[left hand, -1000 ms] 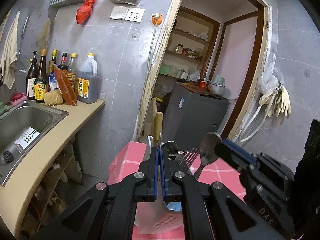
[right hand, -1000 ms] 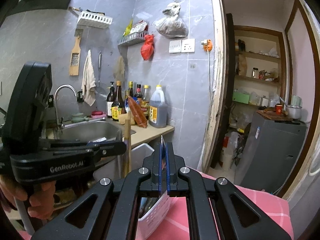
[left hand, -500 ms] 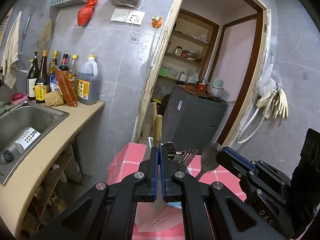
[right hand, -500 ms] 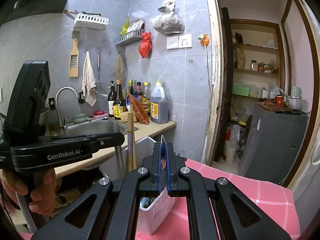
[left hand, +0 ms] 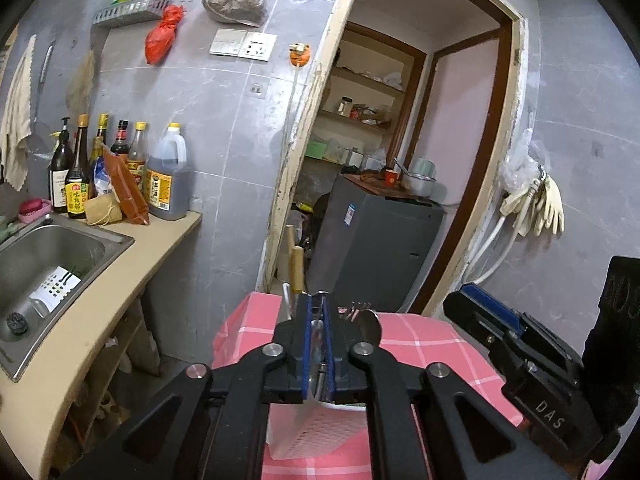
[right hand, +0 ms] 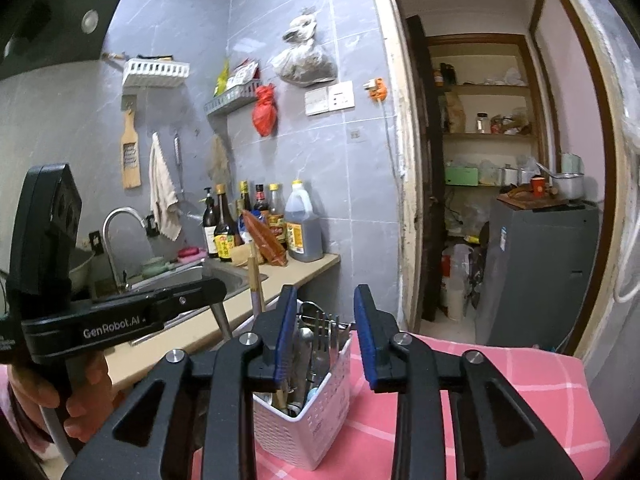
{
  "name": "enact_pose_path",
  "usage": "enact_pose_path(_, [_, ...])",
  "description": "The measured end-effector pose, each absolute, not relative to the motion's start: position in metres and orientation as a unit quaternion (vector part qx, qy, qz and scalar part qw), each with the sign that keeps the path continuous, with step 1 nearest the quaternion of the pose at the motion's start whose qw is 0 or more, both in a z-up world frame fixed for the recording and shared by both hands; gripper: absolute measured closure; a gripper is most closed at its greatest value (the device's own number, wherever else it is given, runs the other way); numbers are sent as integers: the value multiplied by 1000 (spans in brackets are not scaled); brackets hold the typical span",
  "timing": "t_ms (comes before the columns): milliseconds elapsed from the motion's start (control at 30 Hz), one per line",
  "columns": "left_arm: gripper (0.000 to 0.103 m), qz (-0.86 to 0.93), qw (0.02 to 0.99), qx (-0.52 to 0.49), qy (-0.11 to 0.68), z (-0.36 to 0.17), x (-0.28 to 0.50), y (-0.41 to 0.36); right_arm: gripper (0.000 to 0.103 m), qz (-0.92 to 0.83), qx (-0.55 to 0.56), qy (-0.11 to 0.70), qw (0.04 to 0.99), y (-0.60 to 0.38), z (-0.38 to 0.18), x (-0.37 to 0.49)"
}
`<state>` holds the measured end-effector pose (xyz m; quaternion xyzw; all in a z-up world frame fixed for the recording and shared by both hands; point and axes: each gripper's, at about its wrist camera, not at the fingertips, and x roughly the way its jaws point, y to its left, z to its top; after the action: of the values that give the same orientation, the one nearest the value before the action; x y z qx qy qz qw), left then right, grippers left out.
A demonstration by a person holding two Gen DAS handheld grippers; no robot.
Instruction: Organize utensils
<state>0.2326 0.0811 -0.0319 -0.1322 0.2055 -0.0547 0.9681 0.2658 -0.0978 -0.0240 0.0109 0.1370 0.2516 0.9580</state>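
A white perforated utensil holder (right hand: 316, 412) stands on the pink checked tablecloth (right hand: 500, 380) and holds forks, spoons and wooden-handled utensils (right hand: 320, 344). My right gripper (right hand: 322, 336) is open and empty, just above and behind the holder. My left gripper (left hand: 317, 344) is nearly closed on a thin metal utensil (left hand: 318, 320) standing in the holder (left hand: 316, 432). A spoon bowl (left hand: 370, 326) and fork tines (left hand: 356, 308) stick up beside it. The right gripper's open fingers (left hand: 492, 316) show in the left wrist view.
A counter with a steel sink (left hand: 44, 256) and several sauce bottles (left hand: 120, 172) lies to the left. A grey cabinet (left hand: 372, 240) stands in the doorway behind the table. Rubber gloves (left hand: 536, 204) hang on the right wall.
My right gripper has opened and let go of the spoon, which now stands in the holder. The left gripper stays clamped at the holder and has tilted slightly.
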Motion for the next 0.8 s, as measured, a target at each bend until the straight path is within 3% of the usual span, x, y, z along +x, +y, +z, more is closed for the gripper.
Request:
enact_pose_path(233, [86,-68,968,-127,207,-29,229,74,68,220,26,139,965,-114,-20,259])
enact_pose_path(400, [61,-68,970,-128,195,-23,221,70,54,196,36,133,971,-128,-14,248])
enact_pose_path(467, [57,-69,972,-122,188,-19,217,67,48,188,36,129,973,-132,-11,244])
enact_pose_path(800, [16,-60,978,-115,162,-4,194,63,21,137,39,117,983,-157,6,216])
